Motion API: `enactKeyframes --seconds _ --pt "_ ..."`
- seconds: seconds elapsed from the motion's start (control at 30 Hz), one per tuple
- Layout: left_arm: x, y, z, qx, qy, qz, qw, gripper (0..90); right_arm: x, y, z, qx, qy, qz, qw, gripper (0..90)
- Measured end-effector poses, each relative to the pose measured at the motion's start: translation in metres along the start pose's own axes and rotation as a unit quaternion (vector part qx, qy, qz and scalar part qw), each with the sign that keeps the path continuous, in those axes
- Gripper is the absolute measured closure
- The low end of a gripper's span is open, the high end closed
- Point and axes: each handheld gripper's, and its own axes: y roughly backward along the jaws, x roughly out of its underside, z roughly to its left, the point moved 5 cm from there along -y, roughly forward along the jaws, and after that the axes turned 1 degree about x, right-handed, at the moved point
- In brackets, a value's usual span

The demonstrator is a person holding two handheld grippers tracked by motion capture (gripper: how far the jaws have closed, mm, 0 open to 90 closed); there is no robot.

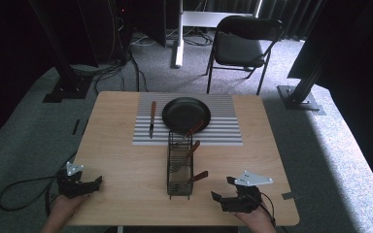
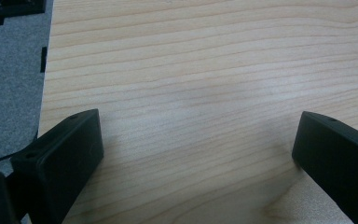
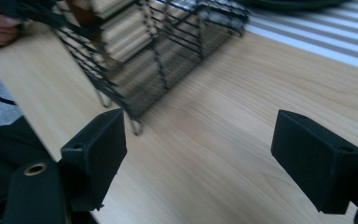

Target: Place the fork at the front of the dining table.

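Note:
A black wire basket [image 1: 179,165] stands in the middle of the wooden table [image 1: 126,165] with several wooden-handled utensils [image 1: 192,149] sticking out of it. Behind it a black pan [image 1: 186,114] rests on a striped mat [image 1: 223,127], and a wooden-handled knife [image 1: 152,118] lies on the mat's left side. My left gripper [image 1: 93,183] stands open at the table's front left edge, over bare wood [image 2: 191,116]. My right gripper [image 1: 222,189] stands open at the front right, a little to the right of the basket [image 3: 154,60]. Nothing is between either pair of jaws.
A black folding chair [image 1: 243,46] stands on the grey carpet beyond the table. Black frame posts with floor plates [image 1: 301,94] stand at the far left and right. Cables trail from both grippers over the table's front edge.

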Motion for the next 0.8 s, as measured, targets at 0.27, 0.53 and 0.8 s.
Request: enactKeyframes --seconds 0.27,0.53,0.8 --pt "0.0 0.0 0.0 0.0 0.0 0.0 1.0 1.7 -0.02 0.004 0.028 -0.023 0.008 -0.017 0.9996 19.6" --pt "0.0 0.0 0.0 0.0 0.0 0.0 1.0 1.7 -0.038 0.003 0.047 -0.029 0.011 -0.032 0.999 24.8" --pt "0.0 0.0 0.0 0.0 0.0 0.0 1.0 1.6 -0.048 -0.004 0.053 -0.021 -0.03 -0.041 0.9985 36.6"
